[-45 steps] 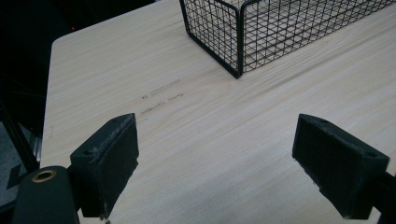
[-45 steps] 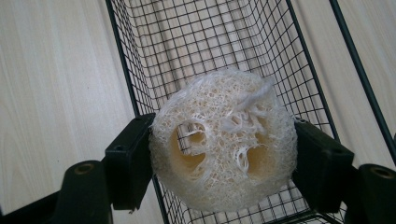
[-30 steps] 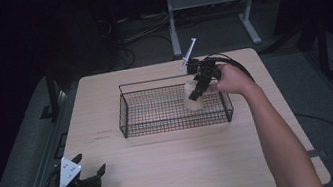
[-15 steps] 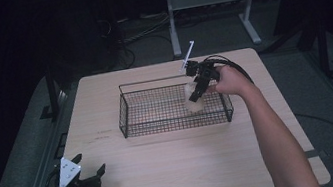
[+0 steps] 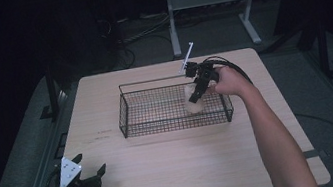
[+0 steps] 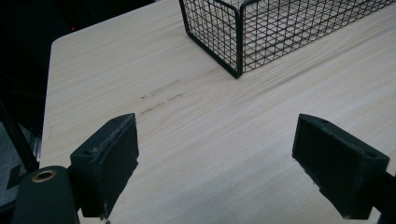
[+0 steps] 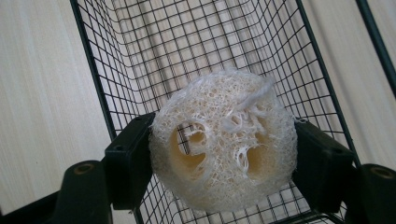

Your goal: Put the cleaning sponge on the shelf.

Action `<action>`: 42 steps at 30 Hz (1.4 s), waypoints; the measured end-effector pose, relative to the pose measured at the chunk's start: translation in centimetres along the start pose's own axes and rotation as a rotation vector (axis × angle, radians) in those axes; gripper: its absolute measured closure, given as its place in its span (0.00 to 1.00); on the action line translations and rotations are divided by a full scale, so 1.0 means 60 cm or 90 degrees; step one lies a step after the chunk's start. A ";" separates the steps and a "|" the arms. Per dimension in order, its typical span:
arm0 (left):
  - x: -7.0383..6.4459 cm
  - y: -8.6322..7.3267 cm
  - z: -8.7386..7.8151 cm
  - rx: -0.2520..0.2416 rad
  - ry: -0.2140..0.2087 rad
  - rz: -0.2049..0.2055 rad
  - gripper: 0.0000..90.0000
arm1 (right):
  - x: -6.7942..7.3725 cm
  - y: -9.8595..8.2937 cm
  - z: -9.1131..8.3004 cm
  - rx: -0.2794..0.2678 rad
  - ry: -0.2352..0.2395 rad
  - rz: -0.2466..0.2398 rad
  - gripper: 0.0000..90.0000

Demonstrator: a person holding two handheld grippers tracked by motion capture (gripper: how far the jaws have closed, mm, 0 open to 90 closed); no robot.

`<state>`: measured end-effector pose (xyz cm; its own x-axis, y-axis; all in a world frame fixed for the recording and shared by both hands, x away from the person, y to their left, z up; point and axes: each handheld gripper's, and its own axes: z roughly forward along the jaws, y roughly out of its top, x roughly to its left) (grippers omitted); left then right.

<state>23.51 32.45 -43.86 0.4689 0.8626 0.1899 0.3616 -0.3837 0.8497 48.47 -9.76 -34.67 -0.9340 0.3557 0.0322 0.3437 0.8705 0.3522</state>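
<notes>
A loofah point(image 7: 224, 142) is clamped between the 2 jaws of the right gripper point(image 5: 198, 90), 1 pad pressed against each side. It is held inside the wire basket point(image 5: 149, 126), at the basket's 3 o'clock end, and contact with the mesh floor cannot be told. The basket is set at the middle of the table point(image 5: 177, 173). The left gripper point(image 5: 87, 182) is seen at the table's 7 o'clock corner, well apart from the basket, its jaws spread wide with nothing between them.
</notes>
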 end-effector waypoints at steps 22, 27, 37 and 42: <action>0.000 0.000 0.001 0.000 -0.001 -0.001 0.15 | 0.000 0.011 0.028 0.016 0.017 -0.007 0.32; 0.000 0.000 0.001 0.001 -0.001 -0.003 0.15 | -0.002 0.011 0.032 0.014 0.020 -0.009 0.32; 0.000 0.000 0.003 0.000 0.000 -0.004 0.15 | -0.007 0.013 0.043 0.016 0.028 -0.013 0.32; 0.001 0.001 0.003 0.002 0.001 -0.005 0.15 | -0.008 0.012 0.049 0.020 0.030 -0.012 0.32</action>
<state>23.69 32.44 -43.89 0.4642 0.8664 0.1839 0.3684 -0.3777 0.8495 49.48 -8.31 -37.15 -0.9438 0.3231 0.0697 0.3277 0.8875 0.3240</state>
